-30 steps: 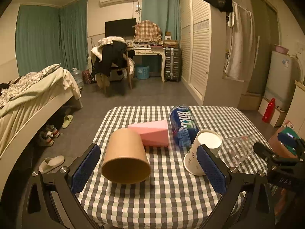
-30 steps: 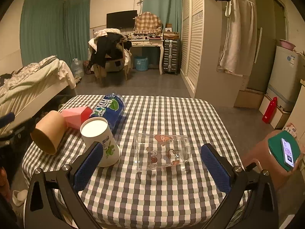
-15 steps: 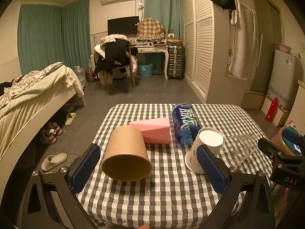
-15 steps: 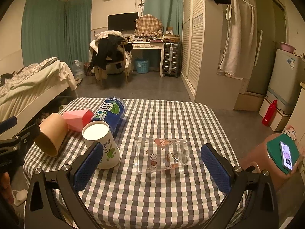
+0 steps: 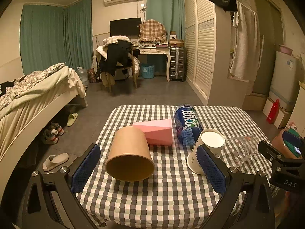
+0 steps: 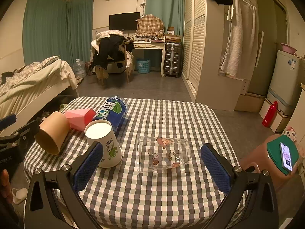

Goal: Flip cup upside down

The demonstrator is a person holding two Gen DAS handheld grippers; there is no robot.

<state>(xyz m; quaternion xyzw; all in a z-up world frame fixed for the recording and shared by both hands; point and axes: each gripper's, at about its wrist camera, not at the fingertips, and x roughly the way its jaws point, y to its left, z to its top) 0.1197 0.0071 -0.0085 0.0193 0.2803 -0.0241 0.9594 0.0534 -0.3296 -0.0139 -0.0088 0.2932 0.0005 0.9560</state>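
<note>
A brown paper cup point(image 5: 129, 153) lies on its side on the checked table point(image 5: 171, 196), mouth toward me; it also shows in the right wrist view point(image 6: 52, 132). A white paper cup point(image 5: 205, 149) stands upside down, also in the right wrist view point(image 6: 103, 145). A clear glass cup with cartoon prints point(image 6: 164, 155) lies on its side, also in the left wrist view point(image 5: 241, 149). My left gripper point(image 5: 149, 169) is open and empty, in front of the brown cup. My right gripper point(image 6: 152, 168) is open and empty, in front of the glass cup.
A pink box point(image 5: 155, 132) and a blue bottle point(image 5: 187, 126) lying on its side sit behind the cups. A brown stool with a green lid and a phone point(image 6: 282, 155) stands right of the table. A bed point(image 5: 28, 99) is at the left.
Both grippers have drawn back slightly and risen; the table objects look a little lower and farther. No object has moved.
</note>
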